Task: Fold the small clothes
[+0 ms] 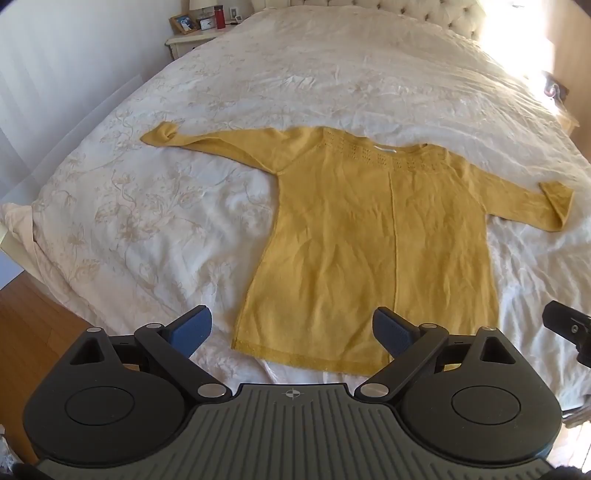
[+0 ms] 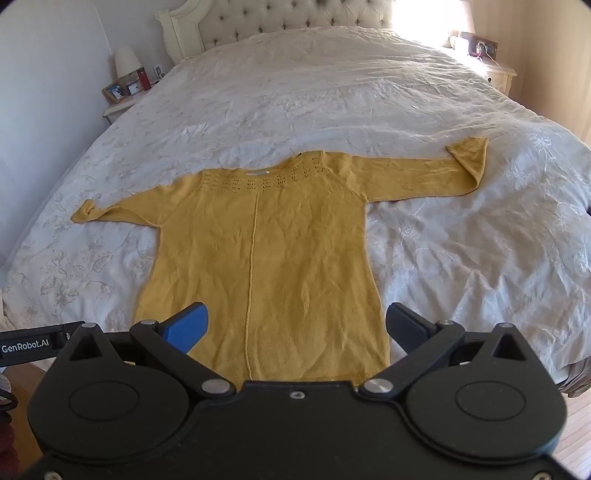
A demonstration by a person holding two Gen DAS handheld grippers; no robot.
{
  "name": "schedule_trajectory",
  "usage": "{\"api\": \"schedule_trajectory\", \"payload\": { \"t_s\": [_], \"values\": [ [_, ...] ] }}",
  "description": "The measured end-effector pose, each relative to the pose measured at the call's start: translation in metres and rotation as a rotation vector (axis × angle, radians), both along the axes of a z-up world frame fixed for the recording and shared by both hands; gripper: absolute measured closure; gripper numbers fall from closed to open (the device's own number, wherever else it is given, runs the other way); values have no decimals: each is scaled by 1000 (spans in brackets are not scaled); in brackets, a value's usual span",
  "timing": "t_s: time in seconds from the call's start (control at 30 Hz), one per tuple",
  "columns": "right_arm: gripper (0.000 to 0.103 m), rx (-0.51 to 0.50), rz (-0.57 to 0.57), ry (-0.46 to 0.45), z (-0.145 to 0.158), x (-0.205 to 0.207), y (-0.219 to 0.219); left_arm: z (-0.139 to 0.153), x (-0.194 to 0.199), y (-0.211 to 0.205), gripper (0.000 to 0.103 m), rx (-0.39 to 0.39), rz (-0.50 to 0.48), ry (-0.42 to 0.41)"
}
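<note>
A mustard-yellow knit sweater [image 1: 369, 240] lies flat on the bed, neckline far, hem near, both sleeves spread out sideways; it also shows in the right wrist view [image 2: 266, 258]. Its left cuff [image 1: 162, 134] is twisted and its right cuff [image 2: 469, 155] is folded back. My left gripper [image 1: 291, 330] is open and empty, held above the hem's left part. My right gripper [image 2: 295, 325] is open and empty, above the hem's right part. A part of the right gripper [image 1: 569, 328] shows at the left view's edge.
The bed has a wrinkled cream floral cover [image 1: 129, 206] and a tufted headboard [image 2: 280, 18]. A nightstand with a lamp, frame, clock and red bottle [image 1: 219, 16] stands at the far left. Another nightstand [image 2: 495, 70] is at the far right. Wood floor [image 1: 29, 325] lies below.
</note>
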State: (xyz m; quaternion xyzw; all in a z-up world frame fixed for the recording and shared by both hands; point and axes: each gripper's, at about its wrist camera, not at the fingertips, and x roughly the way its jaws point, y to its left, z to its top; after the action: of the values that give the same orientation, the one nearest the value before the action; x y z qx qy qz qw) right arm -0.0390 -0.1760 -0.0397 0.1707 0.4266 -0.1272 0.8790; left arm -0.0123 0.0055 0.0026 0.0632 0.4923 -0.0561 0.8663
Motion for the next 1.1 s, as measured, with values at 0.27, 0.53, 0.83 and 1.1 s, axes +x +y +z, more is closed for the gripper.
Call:
{"api": "schedule_trajectory", "payload": {
  "t_s": [0.27,0.53,0.83,1.1],
  "values": [
    [1,12,4,1,1,2,-2,-2,4,-8,8,18,-9,19],
    [1,22,13,5,-2,4,-2,-5,4,-10,8,23,-14,24],
    [1,31,21,4,-4,3,-4,-8,4,-10,8,23,-16,32],
    [1,40,26,8,-5,4,-4,-10,3,-14,8,29,-19,46]
  ]
}}
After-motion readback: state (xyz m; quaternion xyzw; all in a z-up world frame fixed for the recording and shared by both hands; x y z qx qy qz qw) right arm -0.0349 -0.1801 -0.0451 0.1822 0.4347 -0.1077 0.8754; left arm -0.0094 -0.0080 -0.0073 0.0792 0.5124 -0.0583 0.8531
